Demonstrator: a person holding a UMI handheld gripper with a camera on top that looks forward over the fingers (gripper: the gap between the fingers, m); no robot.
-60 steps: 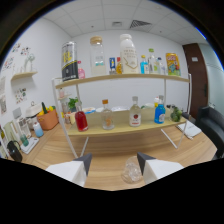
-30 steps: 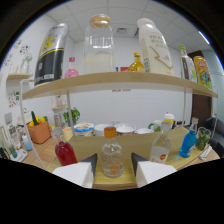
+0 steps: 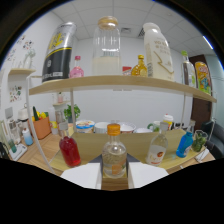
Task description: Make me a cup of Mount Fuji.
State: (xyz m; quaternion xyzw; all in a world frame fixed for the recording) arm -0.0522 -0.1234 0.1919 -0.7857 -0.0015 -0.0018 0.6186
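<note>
Office walls and a two-tier wooden shelf (image 3: 120, 82) fill the background, now much nearer than a second ago, when the whole unit sat well off. That advance has brought a clear bottle with an orange cap (image 3: 114, 152) from beyond the gripper (image 3: 114, 176) to right between its white fingers (image 3: 82, 176). The claw stands wide, with the bottle on its own base and a little gap either side, so my guess is this bottle is the first ingredient for the drink and the grasp is about to be made. At ten o'clock from it sits a red bottle (image 3: 70, 151), at two o'clock a pale clear bottle (image 3: 157, 149), both near enough to be nudged. Farther out at three o'clock stands a blue bottle (image 3: 184, 144). Overhead at twelve, a big glass jar (image 3: 106, 47) rests on the top board
</note>
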